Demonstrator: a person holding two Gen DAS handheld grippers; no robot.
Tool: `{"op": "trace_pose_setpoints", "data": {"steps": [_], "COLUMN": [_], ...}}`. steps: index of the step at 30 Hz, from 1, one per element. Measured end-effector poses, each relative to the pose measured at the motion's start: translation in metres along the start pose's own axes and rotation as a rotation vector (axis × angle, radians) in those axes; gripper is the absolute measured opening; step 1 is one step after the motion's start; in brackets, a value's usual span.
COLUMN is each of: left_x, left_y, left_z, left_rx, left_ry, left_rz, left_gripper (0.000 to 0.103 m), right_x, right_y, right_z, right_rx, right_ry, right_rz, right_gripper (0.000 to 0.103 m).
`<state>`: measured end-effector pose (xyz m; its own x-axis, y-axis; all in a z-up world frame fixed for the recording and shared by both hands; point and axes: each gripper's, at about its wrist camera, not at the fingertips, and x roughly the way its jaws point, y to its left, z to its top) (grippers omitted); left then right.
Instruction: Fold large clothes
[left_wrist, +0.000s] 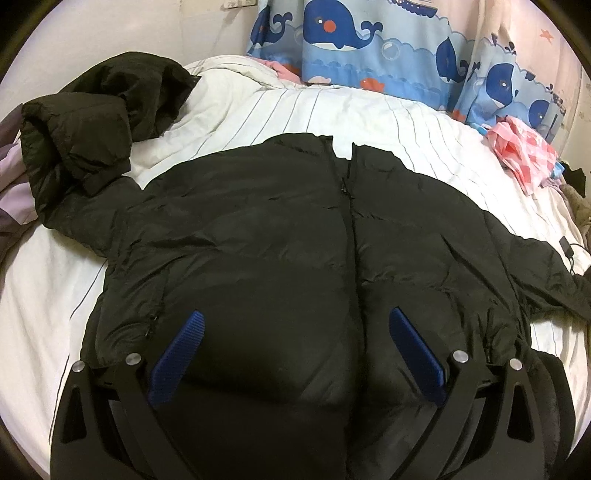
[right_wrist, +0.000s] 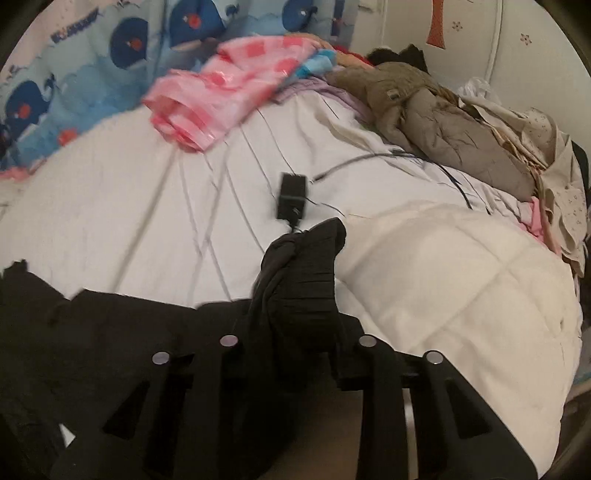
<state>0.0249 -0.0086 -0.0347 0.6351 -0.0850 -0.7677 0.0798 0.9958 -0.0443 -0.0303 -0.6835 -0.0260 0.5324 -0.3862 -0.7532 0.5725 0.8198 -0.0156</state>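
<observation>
Lying flat, one black puffer jacket (left_wrist: 295, 236), left tool (left_wrist: 295, 350) wide, right tool (right_wrist: 295, 332) pinching its cuff (right_wrist: 306, 266)

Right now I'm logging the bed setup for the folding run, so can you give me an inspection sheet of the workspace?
Surface: white striped bedsheet, rumpled, with a quilted white duvet at one side.
Job's things: black puffer jacket lying front up and spread out; its sleeve cuff is pinched in the right tongs.
Clutter: pink checked cloth, brown quilted coat, pale printed fabrics.
Grippers: left tongs open above the jacket hem; right tongs shut on the cuff.
Cables: black adapter with its lead trailing across the sheet.
Surroundings: whale-print curtain, pale wall.
</observation>
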Motion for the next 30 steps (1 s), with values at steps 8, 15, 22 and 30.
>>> {"op": "trace_pose_setpoints", "data": {"steps": [8,15,22,30], "left_x": [-0.014,-0.049,-0.077,-0.091], "left_y": [0.013,0.052,0.116,0.176], "left_z": [0.006,0.020,0.029,0.031], "left_rx": [-0.039,-0.102,-0.203,-0.341], "left_ry": [-0.025,-0.118,-0.192,-0.223], "left_rz": [-0.028,-0.013,0.055,0.081], "left_gripper": [0.096,0.096,0.096,0.096], "right_x": [-0.098,-0.186,-0.255,-0.256], "right_y": [-0.024,0.069,0.280,0.521], "right_z": [0.036,0.092,0.102,0.024], "right_rx": [0.386,0.373,0.106,-0.130], "right_ry": [-0.327,-0.465,-0.439,-0.258], "right_rz": [0.501,0.769,0.951,1.072], "right_gripper": [0.024,0.024,0.024,0.024]}}
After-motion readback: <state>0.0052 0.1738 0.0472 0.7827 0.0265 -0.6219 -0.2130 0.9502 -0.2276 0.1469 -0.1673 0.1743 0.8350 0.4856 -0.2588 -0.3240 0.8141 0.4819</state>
